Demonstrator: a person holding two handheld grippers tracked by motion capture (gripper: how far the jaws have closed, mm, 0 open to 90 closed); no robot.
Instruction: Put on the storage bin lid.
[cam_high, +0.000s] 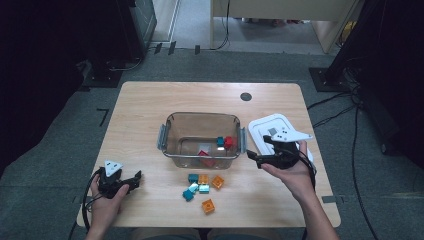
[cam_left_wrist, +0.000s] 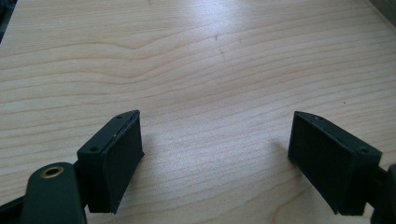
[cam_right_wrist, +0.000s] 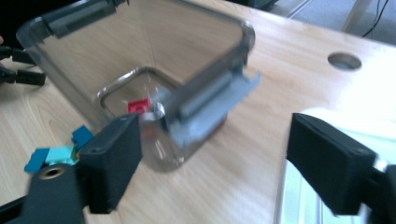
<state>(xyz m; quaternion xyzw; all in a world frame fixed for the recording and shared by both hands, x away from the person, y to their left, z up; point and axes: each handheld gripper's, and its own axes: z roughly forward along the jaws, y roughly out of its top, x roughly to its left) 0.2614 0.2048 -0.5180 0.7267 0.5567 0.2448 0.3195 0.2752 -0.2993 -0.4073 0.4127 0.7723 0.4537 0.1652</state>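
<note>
With both claws wide and empty, the left claw (cam_high: 136, 179) idle on the bench (cam_high: 145, 110) and the right claw (cam_high: 254, 159) beside the clear container (cam_high: 170, 131), a hasty swing toward the loose blocks (cam_high: 202, 189) could knock the container's latch.
</note>
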